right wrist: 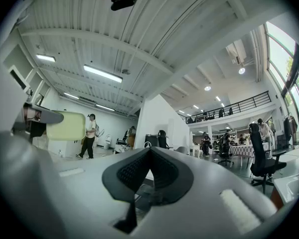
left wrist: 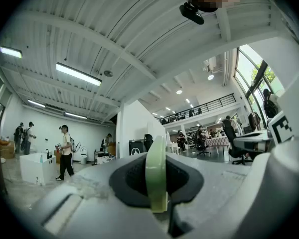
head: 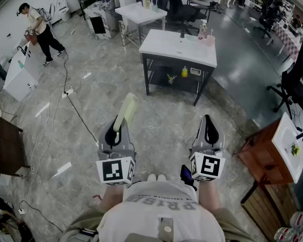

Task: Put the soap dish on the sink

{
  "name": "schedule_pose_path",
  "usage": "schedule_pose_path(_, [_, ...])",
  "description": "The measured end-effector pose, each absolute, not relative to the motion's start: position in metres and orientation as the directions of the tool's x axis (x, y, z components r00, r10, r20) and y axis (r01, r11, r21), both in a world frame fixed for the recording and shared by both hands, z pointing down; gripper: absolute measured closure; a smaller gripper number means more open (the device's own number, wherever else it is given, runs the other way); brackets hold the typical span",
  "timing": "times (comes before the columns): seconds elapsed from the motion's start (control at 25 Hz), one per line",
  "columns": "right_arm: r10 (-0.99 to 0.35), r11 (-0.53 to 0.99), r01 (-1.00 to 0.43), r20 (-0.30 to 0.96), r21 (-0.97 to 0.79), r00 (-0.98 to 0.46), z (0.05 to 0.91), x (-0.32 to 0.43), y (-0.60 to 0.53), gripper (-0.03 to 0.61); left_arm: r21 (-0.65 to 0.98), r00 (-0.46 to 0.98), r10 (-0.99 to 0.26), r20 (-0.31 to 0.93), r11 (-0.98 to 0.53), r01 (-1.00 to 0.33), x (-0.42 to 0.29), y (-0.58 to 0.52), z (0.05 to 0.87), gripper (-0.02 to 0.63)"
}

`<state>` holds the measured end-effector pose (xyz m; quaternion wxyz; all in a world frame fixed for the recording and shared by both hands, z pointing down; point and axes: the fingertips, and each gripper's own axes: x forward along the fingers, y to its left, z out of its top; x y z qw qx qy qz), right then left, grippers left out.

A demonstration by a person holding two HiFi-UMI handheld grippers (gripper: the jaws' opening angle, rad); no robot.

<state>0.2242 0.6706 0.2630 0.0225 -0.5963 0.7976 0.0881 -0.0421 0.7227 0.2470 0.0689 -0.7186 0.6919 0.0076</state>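
Two grippers are held level over the grey floor on the near side of the sink [head: 178, 48], well apart from it. The left gripper [head: 116, 133] is clenched on the soap dish [head: 127, 110], a pale green piece that sticks out past the jaws toward the sink and stays well short of it. In the left gripper view the soap dish [left wrist: 156, 173] stands edge-on and upright between the dark pads [left wrist: 132, 176], which press on it from both sides. The right gripper [head: 207, 128] sits nearer the sink's right end than the left one does. In the right gripper view its jaws meet with nothing between them [right wrist: 149, 156], and the soap dish [right wrist: 66, 126] shows off to the side, flat face on.

The sink is a white top on a dark frame, with a faucet [head: 182, 33] at its far edge and a pink container [head: 210, 39] at its far right corner. A yellow item [head: 184, 72] stands on the shelf under the sink. Beyond the sink stands a small white table [head: 140, 13]. Far to the left of the sink a person [head: 38, 32] walks by the wall
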Motion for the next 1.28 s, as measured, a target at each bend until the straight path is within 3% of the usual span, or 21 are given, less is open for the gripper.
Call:
schedule_pose_path(0.56, [-0.947,0.278,-0.951,-0.128,0.136,-0.295,0.263,0.226,0.674,0.581,-0.093,0.047,-0.993,-0.104,-0.037,-0.995,-0.036,0.725,0.247,0.589])
schedule_pose_path(0.8, [-0.940,0.315,-0.948,-0.149,-0.043,-0.306,0.267,0.238,0.672,0.567,-0.094,0.044,-0.994,-0.101,-0.035,-0.995,-0.036,0.726,0.247,0.589])
schedule_pose_path(0.92, [-0.922,0.363,-0.928,-0.172,-0.081,-0.346,0.265,0.240,0.673,0.309,-0.097,0.040,-0.994,-0.098,-0.030,-0.995,-0.036,0.725,0.247,0.589])
schedule_pose_path(0.96, [-0.919,0.368,-0.927,-0.177,-0.073,-0.351,0.264,0.241,0.673,0.275,-0.099,0.040,-0.994,-0.098,-0.030,-0.995,-0.035,0.725,0.247,0.589])
schedule_pose_path(1.04, [-0.917,0.370,-0.927,-0.181,-0.054,-0.355,0.262,0.243,0.672,0.233,-0.102,0.040,-0.994,-0.097,-0.030,-0.994,-0.033,0.723,0.246,0.589])
schedule_pose_path(1.28, [-0.911,0.387,-0.921,-0.171,-0.049,-0.374,0.263,0.244,0.664,0.225,-0.104,0.029,-0.996,-0.088,-0.020,-0.994,-0.030,0.715,0.245,0.589])
